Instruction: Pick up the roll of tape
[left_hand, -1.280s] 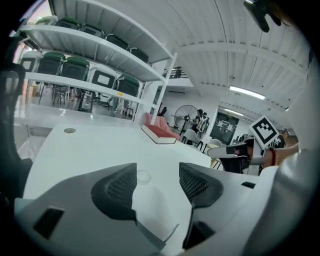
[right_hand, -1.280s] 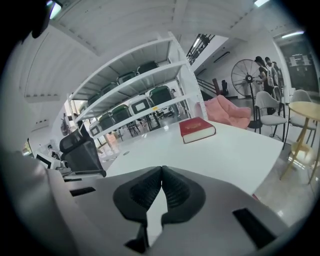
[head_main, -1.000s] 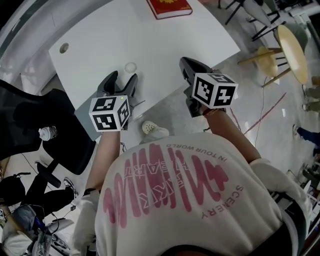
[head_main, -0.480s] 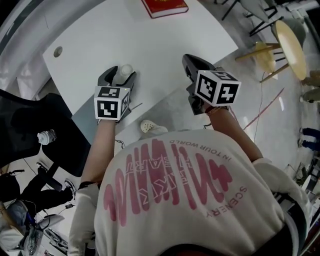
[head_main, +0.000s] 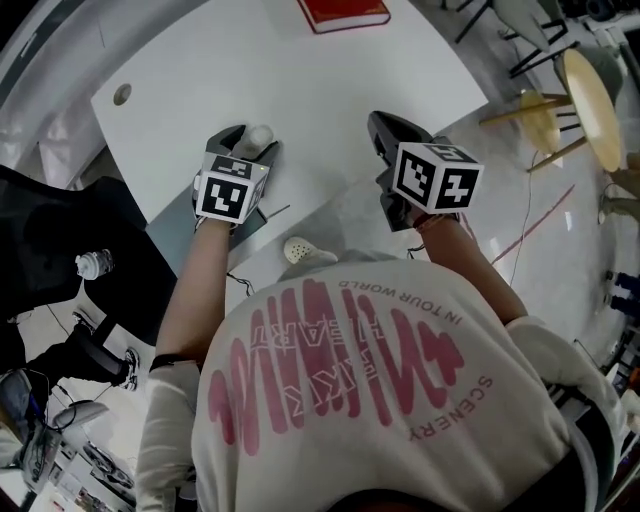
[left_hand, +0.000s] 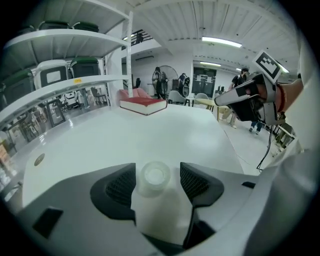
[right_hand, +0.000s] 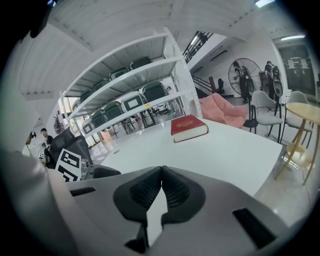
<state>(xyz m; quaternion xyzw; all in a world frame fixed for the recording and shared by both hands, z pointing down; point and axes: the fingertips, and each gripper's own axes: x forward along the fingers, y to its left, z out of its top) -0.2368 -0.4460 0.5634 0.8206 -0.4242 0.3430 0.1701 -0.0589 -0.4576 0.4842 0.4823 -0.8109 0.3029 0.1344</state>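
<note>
The roll of tape is small, pale and translucent, lying flat near the front edge of the white table. My left gripper is open around it, one jaw on each side. In the left gripper view the roll of tape sits between the ribbed pads, close to the left one, with a small gap at the right. My right gripper hangs over the table's front right edge, holding nothing. Its jaws meet at the tips in the right gripper view, where the right gripper is shut.
A red book lies at the table's far side. A cable hole is near the left corner. A black office chair stands to the left and a round wooden stool to the right. Shelving lines the left wall.
My left gripper has moved forward over the table, so the tape roll that lay ahead of its tips now sits between the jaws. The right gripper has barely moved.
</note>
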